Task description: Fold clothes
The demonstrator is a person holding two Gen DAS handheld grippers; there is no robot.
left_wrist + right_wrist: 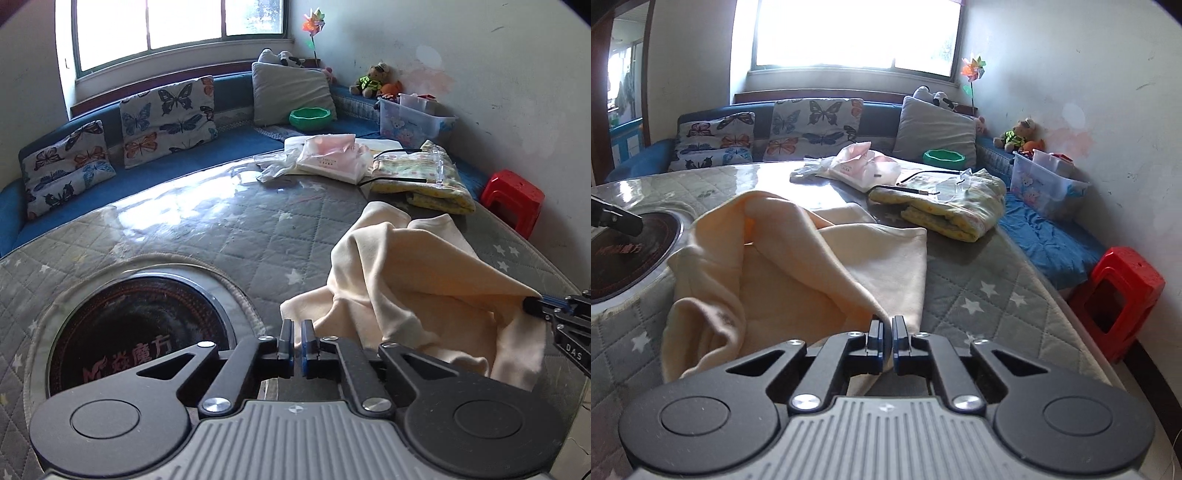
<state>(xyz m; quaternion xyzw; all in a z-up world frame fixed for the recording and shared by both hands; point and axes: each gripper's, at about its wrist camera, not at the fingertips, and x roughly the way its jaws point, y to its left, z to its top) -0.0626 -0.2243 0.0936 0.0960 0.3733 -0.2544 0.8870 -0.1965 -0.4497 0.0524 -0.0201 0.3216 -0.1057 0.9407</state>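
Both tools closed, cream cloth lifted at one corner

My right tool (887, 330) is pinched shut on a corner of the cream cloth (798, 266), which rises in folds from the quilted counter (979, 295) beside the round dark hob (140, 325). My left tool (296, 334) is closed too, right at the cloth's edge; whether it grips fabric I cannot tell.

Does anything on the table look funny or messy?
Yes. The cream cloth lies crumpled, one corner pinched in the right gripper, while the left gripper is shut on nothing. A folded yellow cloth beyond looks neat.
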